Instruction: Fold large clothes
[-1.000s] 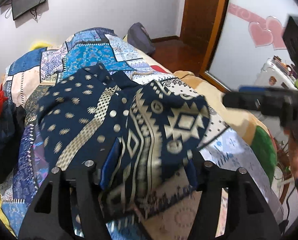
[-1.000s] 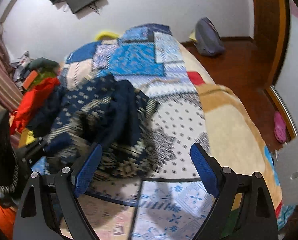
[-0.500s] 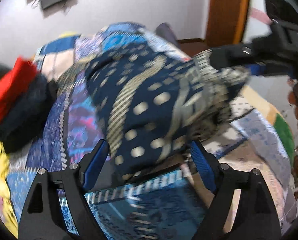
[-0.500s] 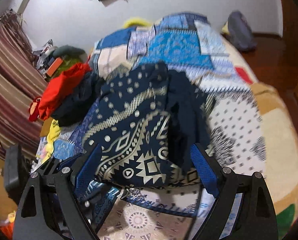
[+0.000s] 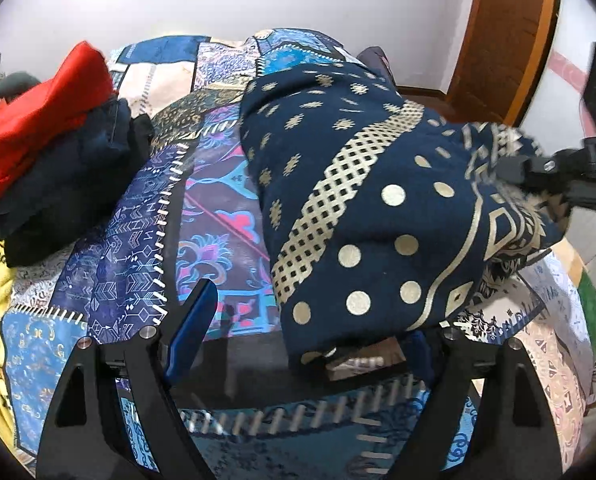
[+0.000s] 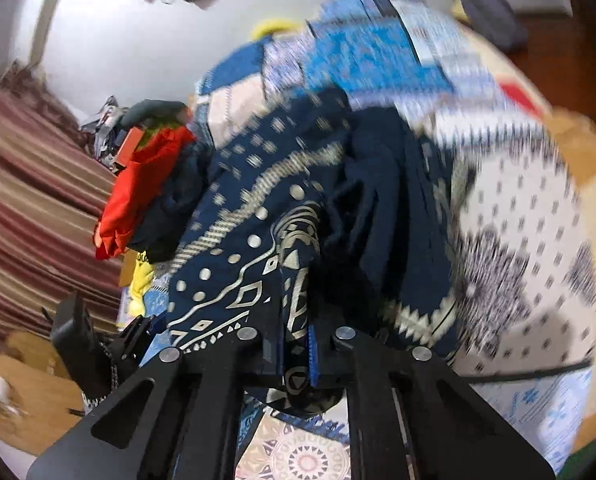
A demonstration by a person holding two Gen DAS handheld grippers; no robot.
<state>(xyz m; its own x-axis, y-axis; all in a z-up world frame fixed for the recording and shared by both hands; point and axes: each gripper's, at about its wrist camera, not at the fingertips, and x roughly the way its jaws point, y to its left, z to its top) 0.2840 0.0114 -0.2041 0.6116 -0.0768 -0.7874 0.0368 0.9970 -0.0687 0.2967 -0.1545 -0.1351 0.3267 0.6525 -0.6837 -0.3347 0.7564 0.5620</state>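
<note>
A navy garment with gold dots and zigzag patterns (image 5: 361, 208) lies folded in a bundle on the patchwork bedspread (image 5: 138, 256). My left gripper (image 5: 301, 332) is open; the garment's near edge rests between its fingers, toward the right one. My right gripper (image 6: 296, 356) is shut on the garment's patterned edge (image 6: 254, 248) and lifts it. In the left wrist view the right gripper (image 5: 553, 176) holds the garment's right corner.
A pile of red and dark clothes (image 5: 46, 136) sits at the bed's left side; it also shows in the right wrist view (image 6: 146, 188). A wooden door frame (image 5: 509, 28) stands at the right. A striped curtain (image 6: 30, 216) hangs left.
My right gripper has closed on the garment's edge and lifted it. The left gripper swung left and lower, so the garment now bulges up on its right.
</note>
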